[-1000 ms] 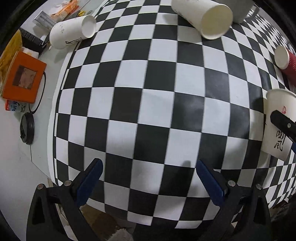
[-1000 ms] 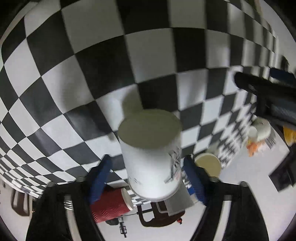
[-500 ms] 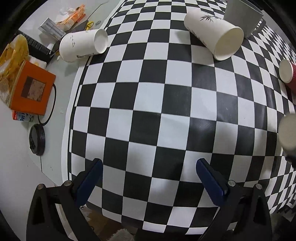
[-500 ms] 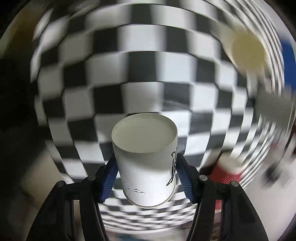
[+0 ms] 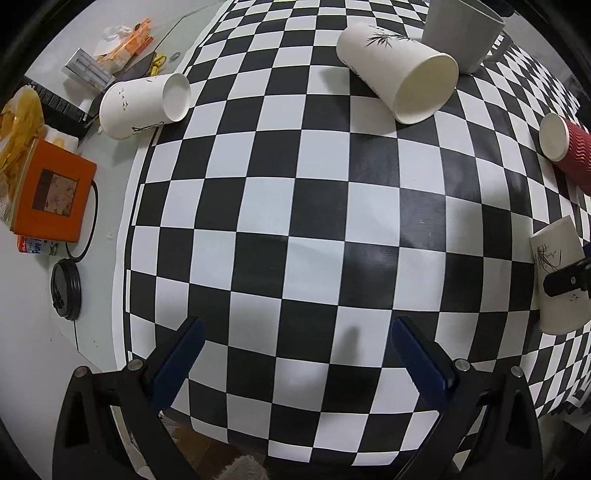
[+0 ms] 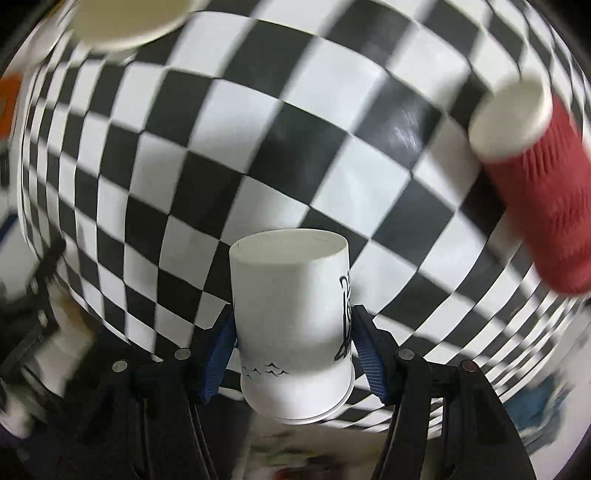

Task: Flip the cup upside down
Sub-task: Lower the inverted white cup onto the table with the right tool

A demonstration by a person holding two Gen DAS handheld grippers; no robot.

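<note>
My right gripper (image 6: 293, 350) is shut on a white paper cup (image 6: 291, 314) with black ink drawings, its blue pads pressed on both sides. The cup's closed base points up and its rim points down, over the checkered mat (image 6: 221, 166). The same cup (image 5: 557, 280) shows at the right edge of the left wrist view, with a dark finger of the right gripper across it. My left gripper (image 5: 295, 358) is open and empty above the mat's near edge (image 5: 288, 229).
A red ribbed cup (image 5: 570, 153) (image 6: 532, 177) lies on its side at the right. Two white cups (image 5: 399, 70) (image 5: 142, 105) lie on their sides farther back, next to a grey mug (image 5: 461, 31). An orange box (image 5: 51, 192), a black lid (image 5: 66, 290) and clutter sit left of the mat.
My right gripper has rotated with the cup, so the view swung across the mat and the red cup now lies at its right. The left gripper pulled back slightly; its jaws stay open.
</note>
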